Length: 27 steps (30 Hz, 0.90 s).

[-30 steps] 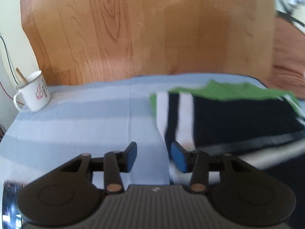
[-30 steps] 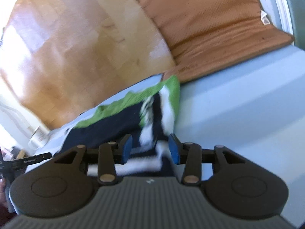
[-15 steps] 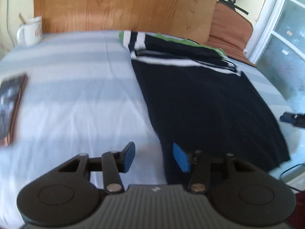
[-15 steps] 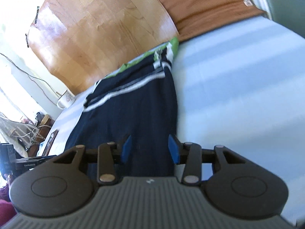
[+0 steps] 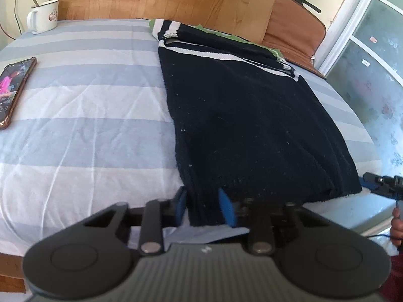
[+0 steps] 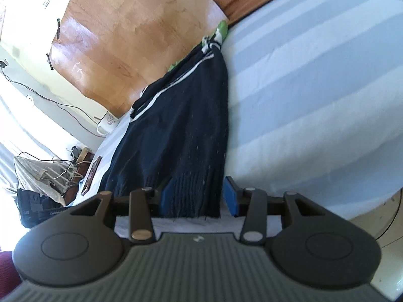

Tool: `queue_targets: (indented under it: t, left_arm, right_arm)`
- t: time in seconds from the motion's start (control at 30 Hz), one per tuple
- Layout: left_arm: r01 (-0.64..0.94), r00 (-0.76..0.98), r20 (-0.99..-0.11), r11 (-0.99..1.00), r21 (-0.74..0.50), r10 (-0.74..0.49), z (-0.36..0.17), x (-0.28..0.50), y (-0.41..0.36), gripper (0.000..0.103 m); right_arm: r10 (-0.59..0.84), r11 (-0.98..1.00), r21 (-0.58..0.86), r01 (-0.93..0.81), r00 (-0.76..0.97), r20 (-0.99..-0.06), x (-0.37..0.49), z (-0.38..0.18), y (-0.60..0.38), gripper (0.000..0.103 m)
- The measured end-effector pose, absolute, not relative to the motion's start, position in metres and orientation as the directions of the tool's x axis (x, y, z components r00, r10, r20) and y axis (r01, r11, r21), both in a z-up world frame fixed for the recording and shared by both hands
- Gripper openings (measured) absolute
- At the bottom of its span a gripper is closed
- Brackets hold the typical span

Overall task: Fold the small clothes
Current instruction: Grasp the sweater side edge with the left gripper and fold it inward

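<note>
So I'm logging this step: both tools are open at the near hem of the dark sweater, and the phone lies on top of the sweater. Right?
Not quite. The phone lies on the striped sheet, well off to the side of the sweater, not on it, as the left wrist view shows. The rest holds: the left tool and right tool are both open, each at the sweater's near hem.

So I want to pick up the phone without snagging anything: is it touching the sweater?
Apart. The left wrist view shows the phone and sweater separated by bare striped sheet.
</note>
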<state>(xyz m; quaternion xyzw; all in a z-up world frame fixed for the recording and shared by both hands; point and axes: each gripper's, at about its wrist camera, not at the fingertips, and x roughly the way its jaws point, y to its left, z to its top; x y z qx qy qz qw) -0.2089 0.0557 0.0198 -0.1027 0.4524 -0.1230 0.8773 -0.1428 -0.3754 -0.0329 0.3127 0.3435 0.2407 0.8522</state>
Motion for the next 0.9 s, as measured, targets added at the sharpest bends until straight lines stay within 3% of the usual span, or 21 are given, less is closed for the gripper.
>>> queue_targets:
  t: [0.03, 0.13, 0.2, 0.4, 0.6, 0.77, 0.83, 0.9]
  left_arm:
    - [0.117, 0.557, -0.770, 0.947, -0.298, -0.311, 0.019, -0.208, 0.055, 0.012]
    - [0.110, 0.562, -0.766, 0.946, -0.305, -0.313, 0.022, -0.207, 0.058, 0.009]
    - [0.109, 0.581, -0.739, 0.932, -0.345, -0.341, 0.029, -0.208, 0.067, 0.009]
    - [0.096, 0.679, -0.593, 0.853, -0.513, -0.433, 0.058, -0.193, 0.103, 0.009]
    - [0.058, 0.730, -0.528, 0.809, -0.585, -0.434, 0.070, -0.137, 0.117, 0.009]
    - [0.007, 0.723, -0.559, 0.814, -0.581, -0.406, 0.071, -0.066, 0.121, 0.009]
    - [-0.040, 0.708, -0.597, 0.823, -0.566, -0.377, 0.067, -0.031, 0.120, 0.016]
    - [-0.130, 0.706, -0.656, 0.862, -0.490, -0.267, 0.062, -0.003, 0.119, 0.024]
  right_arm:
    - [0.635, 0.679, 0.709, -0.191, 0.637, -0.437, -0.140, -0.037, -0.373, 0.045]
    - [0.653, 0.691, 0.696, -0.196, 0.581, -0.485, -0.133, -0.047, -0.360, 0.011]
    - [0.657, 0.700, 0.676, -0.232, 0.581, -0.480, -0.134, -0.039, -0.357, 0.011]
    - [0.670, 0.659, 0.671, -0.340, 0.670, -0.319, -0.128, 0.019, -0.376, 0.011]
    - [0.623, 0.687, 0.638, -0.348, 0.734, -0.270, -0.075, 0.051, -0.376, 0.011]
    - [0.590, 0.704, 0.642, -0.304, 0.753, -0.290, -0.009, 0.052, -0.369, 0.011]
    - [0.567, 0.706, 0.661, -0.254, 0.762, -0.313, 0.025, 0.045, -0.361, 0.014]
    - [0.491, 0.749, 0.638, -0.179, 0.797, -0.352, 0.050, 0.038, -0.354, 0.018]
